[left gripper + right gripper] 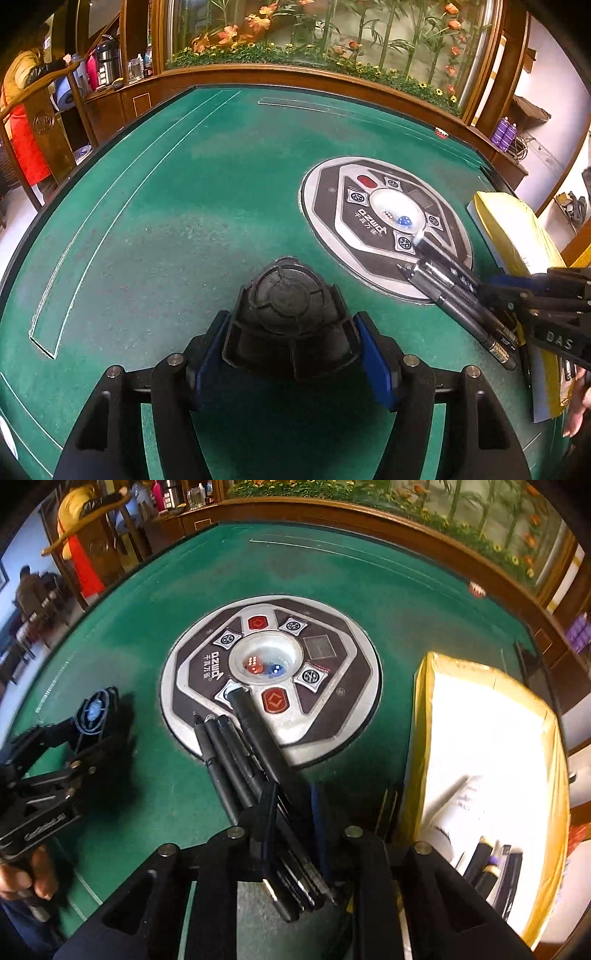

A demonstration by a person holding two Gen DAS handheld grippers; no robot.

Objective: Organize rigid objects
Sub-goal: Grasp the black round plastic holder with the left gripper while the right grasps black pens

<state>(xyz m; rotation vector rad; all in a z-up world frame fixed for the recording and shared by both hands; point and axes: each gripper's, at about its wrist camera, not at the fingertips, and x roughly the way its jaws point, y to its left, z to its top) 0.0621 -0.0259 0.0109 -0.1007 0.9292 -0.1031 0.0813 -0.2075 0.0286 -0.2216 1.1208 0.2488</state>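
Black plastic makes up the holder [290,317], a round cup with a ribbed base facing the left camera, and it is sitting clamped between the blue pads [375,360] of the left gripper [291,354], low over the green felt of the table [177,206]. In the right view the same holder [96,716] is showing on its side at the left, its mouth turned toward the table's centre. Black too are the pens [240,760], a bundle of several slim barrels lying side by side, and the right gripper [291,849] is closing its jaws on their rear ends while their tips are resting over the rim of the silver panel [343,716]. From the left camera the pens [458,295] are reaching in from the right, with the right gripper [491,295] behind them.

That panel is sitting in the middle of the table, carrying buttons and a clear dome over red and blue dice [264,669]. A yellow box [480,760] is standing at the right, just beside the pens, with more dark items inside. Wooden trim is edging the table, and a glass case with bamboo and orange flowers [332,40] is rising beyond it. A hand [26,878] is gripping the left tool's handle at the lower left.
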